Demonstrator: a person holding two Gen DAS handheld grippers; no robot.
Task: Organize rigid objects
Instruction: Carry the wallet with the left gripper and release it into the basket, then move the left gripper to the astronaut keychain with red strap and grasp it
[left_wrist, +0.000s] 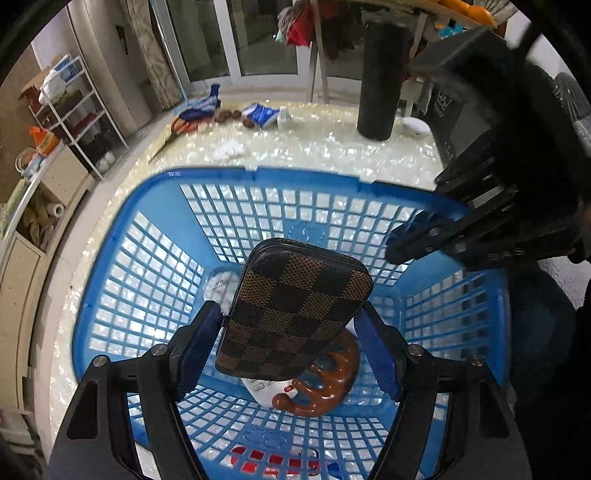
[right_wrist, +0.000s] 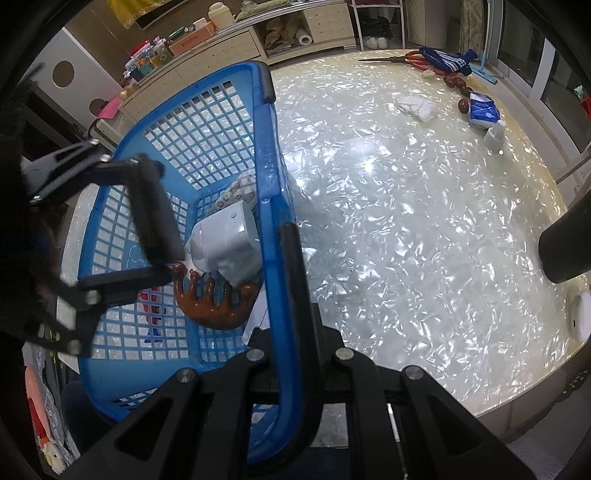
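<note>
A blue plastic basket (left_wrist: 118, 258) sits on the pearly table. My left gripper (left_wrist: 291, 347) is shut on a brown checkered case (left_wrist: 295, 306) and holds it above the basket's inside. Under it lie a brown wooden comb-like massager (left_wrist: 328, 387) and a white object (left_wrist: 218, 288). My right gripper (right_wrist: 280, 236) is shut on the basket's rim (right_wrist: 273, 177), one finger inside and one outside. The right wrist view shows the left gripper (right_wrist: 155, 229) with the case, the massager (right_wrist: 218, 306) and a white device (right_wrist: 229, 240) in the basket.
A tall black cylinder (left_wrist: 382, 77) and a white disc (left_wrist: 415, 125) stand at the table's far right. Scissors (right_wrist: 402, 58), a blue cloth (right_wrist: 448, 61), a tissue pack (right_wrist: 482, 110), crumpled tissue (right_wrist: 415, 105), dark round fruits (right_wrist: 456, 82) and a small white bottle (right_wrist: 495, 134) lie at the far edge.
</note>
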